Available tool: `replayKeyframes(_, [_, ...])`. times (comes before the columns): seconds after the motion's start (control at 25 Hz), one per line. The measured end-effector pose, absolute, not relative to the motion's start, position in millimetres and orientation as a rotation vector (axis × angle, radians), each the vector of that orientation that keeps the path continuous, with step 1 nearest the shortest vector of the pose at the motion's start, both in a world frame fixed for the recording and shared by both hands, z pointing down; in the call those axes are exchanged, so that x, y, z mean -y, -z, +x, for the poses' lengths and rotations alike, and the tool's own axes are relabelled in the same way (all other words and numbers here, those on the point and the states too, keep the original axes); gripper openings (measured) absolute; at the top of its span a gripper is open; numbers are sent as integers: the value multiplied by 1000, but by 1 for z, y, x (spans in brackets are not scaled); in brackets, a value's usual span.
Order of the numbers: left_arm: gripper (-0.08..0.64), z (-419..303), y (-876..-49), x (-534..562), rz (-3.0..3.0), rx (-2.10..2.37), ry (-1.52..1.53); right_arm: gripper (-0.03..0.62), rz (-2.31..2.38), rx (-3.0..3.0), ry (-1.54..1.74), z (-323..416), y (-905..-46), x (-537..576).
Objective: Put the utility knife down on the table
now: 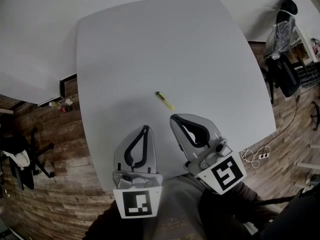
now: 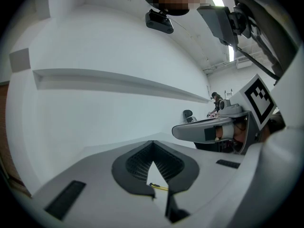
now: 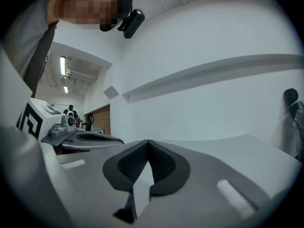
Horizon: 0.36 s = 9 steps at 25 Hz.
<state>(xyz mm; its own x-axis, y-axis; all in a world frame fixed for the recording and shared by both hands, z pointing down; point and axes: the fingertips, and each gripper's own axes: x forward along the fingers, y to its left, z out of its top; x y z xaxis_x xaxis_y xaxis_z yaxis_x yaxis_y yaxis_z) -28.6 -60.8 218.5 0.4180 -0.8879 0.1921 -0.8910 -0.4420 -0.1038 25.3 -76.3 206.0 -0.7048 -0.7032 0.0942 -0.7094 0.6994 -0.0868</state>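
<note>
Left gripper (image 1: 146, 129) and right gripper (image 1: 176, 119) both pinched closed on nothing, parked at the near edge of the table (image 1: 150, 44), and the knife (image 1: 164, 100) lies flat just ahead, untouched, so the put-down looks done.

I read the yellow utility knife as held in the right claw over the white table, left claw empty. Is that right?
No. The right claw is shut on nothing. The head view shows the utility knife lying on the white table, ahead of both claws. The left claw is empty, as you said.
</note>
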Motion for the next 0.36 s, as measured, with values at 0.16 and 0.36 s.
replayKeyframes(0.16, [0, -28, -219, 61, 2621, 1652, -334, 0, 1184, 2842, -189, 26, -207, 77])
replayKeyframes(0.36, [0, -28, -222, 61, 2620, 1654, -332, 0, 1186, 2848, -182, 26, -209, 78])
